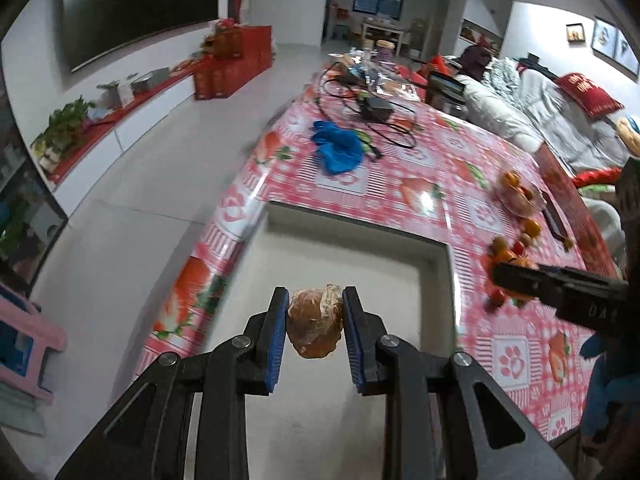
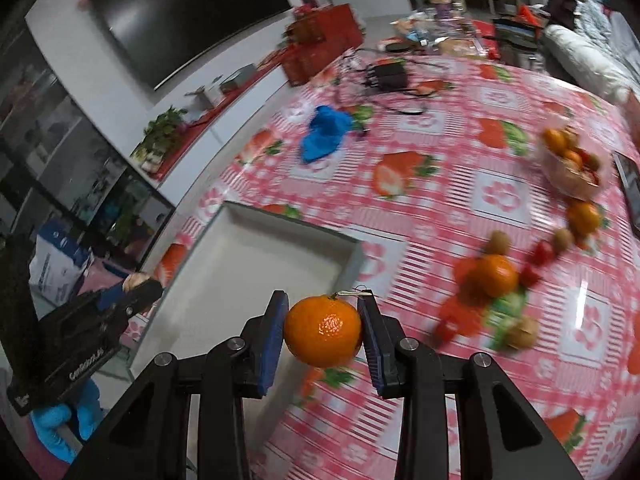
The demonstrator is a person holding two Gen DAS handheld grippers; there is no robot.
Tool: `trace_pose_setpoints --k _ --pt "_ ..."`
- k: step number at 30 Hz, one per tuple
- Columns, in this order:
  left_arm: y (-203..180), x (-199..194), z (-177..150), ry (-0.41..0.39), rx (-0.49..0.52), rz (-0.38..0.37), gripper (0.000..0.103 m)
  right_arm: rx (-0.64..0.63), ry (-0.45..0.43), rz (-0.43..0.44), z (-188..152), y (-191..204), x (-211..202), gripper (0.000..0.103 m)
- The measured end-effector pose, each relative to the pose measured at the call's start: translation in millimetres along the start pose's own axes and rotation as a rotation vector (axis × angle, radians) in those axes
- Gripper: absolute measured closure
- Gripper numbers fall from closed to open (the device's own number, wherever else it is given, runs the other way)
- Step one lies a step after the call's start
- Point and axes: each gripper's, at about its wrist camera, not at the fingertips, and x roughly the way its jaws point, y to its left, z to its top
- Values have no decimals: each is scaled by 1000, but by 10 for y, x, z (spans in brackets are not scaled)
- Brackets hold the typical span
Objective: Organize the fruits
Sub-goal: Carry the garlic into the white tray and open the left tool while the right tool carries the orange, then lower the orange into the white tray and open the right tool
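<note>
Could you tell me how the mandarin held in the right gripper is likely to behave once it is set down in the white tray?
The mandarin looks round and glossy, so it may roll on the white tray's flat floor. Its walls should probably stop it.

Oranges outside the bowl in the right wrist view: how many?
3. One orange in the right gripper; a second on the table right of it; a third below the bowl. Blur may hide more.
</note>
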Motion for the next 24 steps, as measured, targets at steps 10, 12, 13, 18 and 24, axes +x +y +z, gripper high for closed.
trace_pose_setpoints --k 10,12,13,18,24 --pt "37 509 -226 114 -7 7 73 -9 133 36 108 316 685 65" --pt "30 580 -262 131 -2 9 73 -16 154 32 82 335 776 65" --pt "26 605 -277 136 1 11 73 -18 162 29 70 337 818 65" --pt "8 702 -339 160 10 17 71 -20 205 12 25 298 967 65" --pt "-20 694 -356 150 12 38 36 -17 215 5 8 250 985 65"
